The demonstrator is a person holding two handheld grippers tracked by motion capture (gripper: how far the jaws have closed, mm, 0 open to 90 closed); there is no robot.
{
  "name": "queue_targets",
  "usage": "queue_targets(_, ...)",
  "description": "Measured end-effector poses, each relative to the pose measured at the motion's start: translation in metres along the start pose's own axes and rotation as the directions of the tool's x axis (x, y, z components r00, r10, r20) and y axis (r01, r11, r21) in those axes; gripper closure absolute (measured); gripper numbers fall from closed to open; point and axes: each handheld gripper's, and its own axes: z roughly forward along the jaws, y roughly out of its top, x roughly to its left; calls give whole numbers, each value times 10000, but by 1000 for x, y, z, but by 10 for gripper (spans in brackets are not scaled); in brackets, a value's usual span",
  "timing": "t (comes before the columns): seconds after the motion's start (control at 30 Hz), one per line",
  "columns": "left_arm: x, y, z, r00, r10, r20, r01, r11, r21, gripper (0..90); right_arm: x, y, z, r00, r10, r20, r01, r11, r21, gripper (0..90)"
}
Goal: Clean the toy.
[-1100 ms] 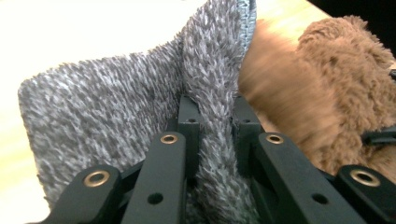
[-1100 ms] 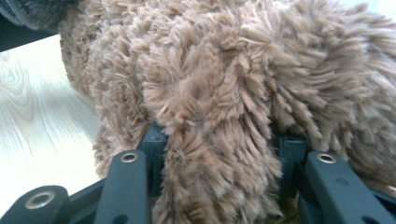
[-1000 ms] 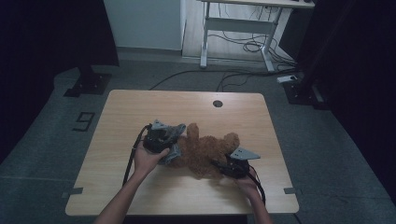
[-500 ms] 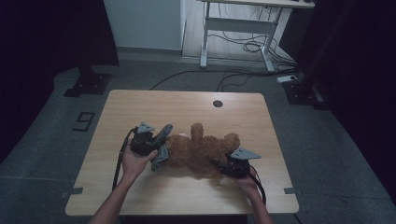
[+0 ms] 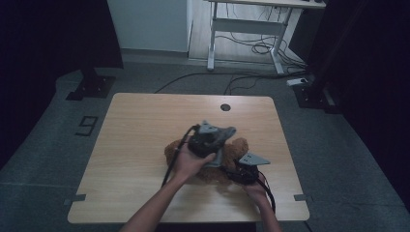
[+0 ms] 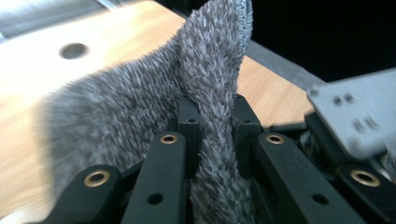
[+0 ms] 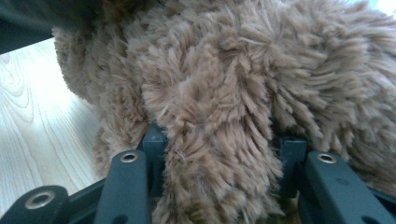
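A brown plush teddy bear [image 5: 170,149] lies on the wooden table [image 5: 145,121], right of the middle. My left gripper [image 5: 215,145] hovers over the bear, shut on a fold of grey fuzzy cloth [image 5: 226,132]; in the left gripper view the cloth [image 6: 140,116] stands pinched between the jaws of this gripper [image 6: 215,108]. My right gripper [image 5: 238,172] sits at the bear's near right side. In the right gripper view it [image 7: 223,140] is shut on a thick furry limb of the bear [image 7: 210,93]. The left hand and the cloth hide much of the bear.
A round cable hole [image 5: 225,107] sits near the table's far edge. Behind the table are a white desk frame [image 5: 241,29] and loose cables [image 5: 261,48] on the floor. A black stand base [image 5: 91,87] is at the far left.
My left gripper has swung right with the grey cloth, from beside the bear's left side to above its body. The right gripper has stayed put on the bear.
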Motion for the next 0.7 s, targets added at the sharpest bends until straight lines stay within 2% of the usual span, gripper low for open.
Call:
queue_targets(0.07,-5,3,22,9996,221,-200,-209,9982,566,782,0,0,0,10000,24,29,-24,10000,-4,527)
queue_targets(0.13,-8,0,43,9980,479,-424,-423,9914,1238,781,0,0,0,10000,12,16,-12,10000,5,527)
queue_targets(0.2,-8,-5,51,9965,548,-629,-473,9922,1153,781,-1,-1,1,9999,82,72,-83,9999,69,528)
queue_targets(0.4,-1,-13,34,9955,494,-812,-420,9950,910,781,0,-1,1,10000,66,42,-66,10000,17,527)
queue_targets(0.53,8,-22,18,9899,689,-1242,-581,9944,885,781,0,-1,1,9999,102,61,-103,9999,16,527)
queue_targets(0.63,21,-32,3,9813,679,-1800,-513,9941,956,781,-1,-2,1,9999,118,64,-118,9999,-34,527)
queue_targets(0.67,26,-35,0,9799,629,-1891,-448,9941,987,781,-1,-2,1,9999,160,47,-160,9999,-41,527)
queue_targets(0.7,33,-39,-6,9820,362,-1856,-200,9959,884,781,-2,-1,0,9999,166,27,-166,9999,-11,527)
